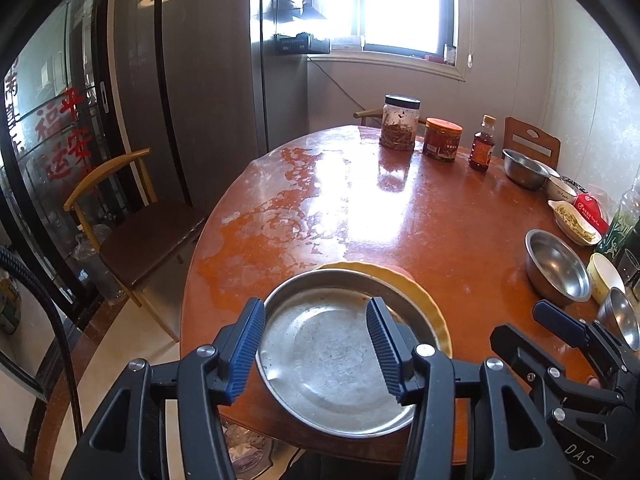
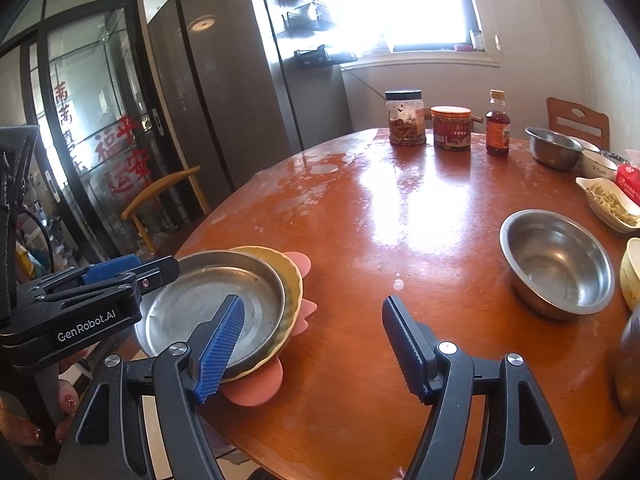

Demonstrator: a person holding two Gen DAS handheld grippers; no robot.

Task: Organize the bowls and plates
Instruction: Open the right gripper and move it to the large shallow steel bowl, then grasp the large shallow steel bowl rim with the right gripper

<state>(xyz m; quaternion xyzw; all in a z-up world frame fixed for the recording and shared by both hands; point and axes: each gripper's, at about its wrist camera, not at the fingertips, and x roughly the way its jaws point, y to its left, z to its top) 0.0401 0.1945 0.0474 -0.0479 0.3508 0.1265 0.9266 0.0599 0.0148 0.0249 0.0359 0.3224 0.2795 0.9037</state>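
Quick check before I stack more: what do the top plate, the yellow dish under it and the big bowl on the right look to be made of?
Top plate: looks like metal, dull grey with a scuffed, matte floor, likely steel or aluminium.
Yellow dish: an opaque, glossy fluted rim; ceramic or melamine, I cannot tell which.
Big bowl: shiny mirror-like metal, probably stainless steel, with window glare inside.

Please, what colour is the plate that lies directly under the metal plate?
Pale yellow plate under the metal plate; clearest in the right wrist view.
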